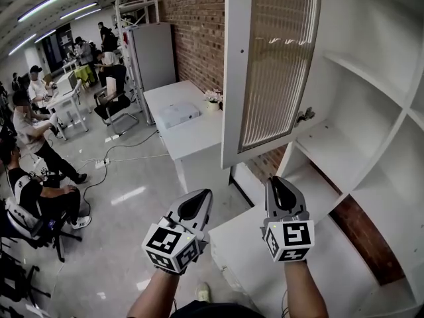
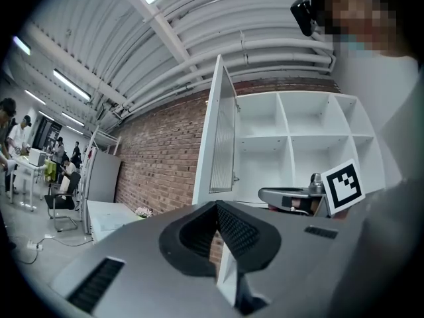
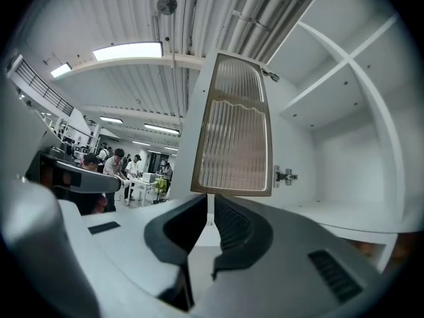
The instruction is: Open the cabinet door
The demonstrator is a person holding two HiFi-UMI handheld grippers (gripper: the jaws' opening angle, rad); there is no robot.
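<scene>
A: Where is the cabinet door (image 1: 278,65), and how is it standing?

B: It is seen swung wide, edge-on to the open white cabinet (image 1: 371,121), with its ribbed glass panel turned outward. A hinge (image 1: 305,116) is visible at the door's inner edge, and bare shelves lie behind it. The opening is judged done.

A: What is held below the door?

B: Nothing. The right gripper (image 1: 274,181) is held below the door's lower edge, apart from it, jaws drawn almost together with only a thin slit between them. The left gripper (image 1: 206,193) is held lower and further out from the door, jaws closed tip to tip and empty.

A: What lies beyond the door?

B: A white counter (image 1: 192,138) with a small flower pot (image 1: 213,98) is seen past it, against a brick wall; seated people are further off.

A: What could go wrong?

B: If a gripper were raised carelessly, the door's lower edge could be struck and the door swung back toward the cabinet, or forced past its stop, straining the hinge.
</scene>
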